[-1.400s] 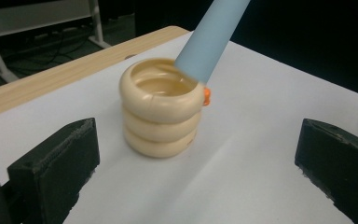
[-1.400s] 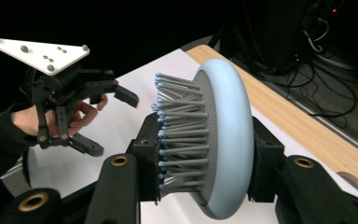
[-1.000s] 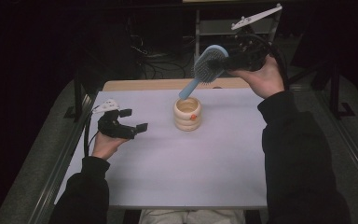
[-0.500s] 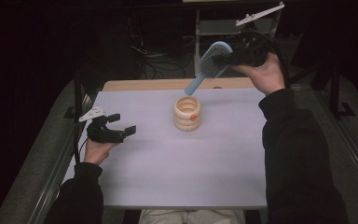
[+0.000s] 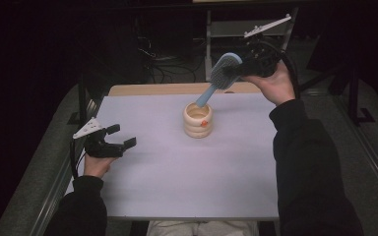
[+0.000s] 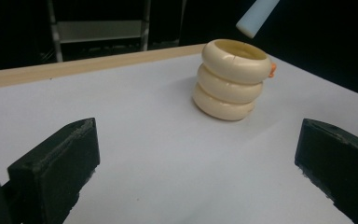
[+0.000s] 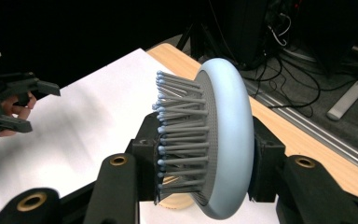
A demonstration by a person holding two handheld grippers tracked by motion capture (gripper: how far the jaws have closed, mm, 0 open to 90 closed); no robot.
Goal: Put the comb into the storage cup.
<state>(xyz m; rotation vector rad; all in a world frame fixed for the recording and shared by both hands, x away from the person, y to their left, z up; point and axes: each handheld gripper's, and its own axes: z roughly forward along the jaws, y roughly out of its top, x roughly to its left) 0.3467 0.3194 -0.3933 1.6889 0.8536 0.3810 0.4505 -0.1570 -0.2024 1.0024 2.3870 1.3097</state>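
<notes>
Overhead, the right gripper (image 5: 242, 68) clamps the head of a blue hairbrush (image 5: 216, 81), whose handle slants down to the mouth of the cream holder (image 5: 198, 119) near the table's (image 5: 177, 187) far edge. The left gripper (image 5: 120, 140) rests wide open and empty by the left edge.

From the left gripper view, the handle tip (image 6: 257, 17) hangs just above the holder (image 6: 233, 79).

In the right gripper view, the jaws pinch the brush (image 7: 214, 140) across bristles and back. It looks light, stiff plastic; the bristles give, so the solid rim is the surer hold.
</notes>
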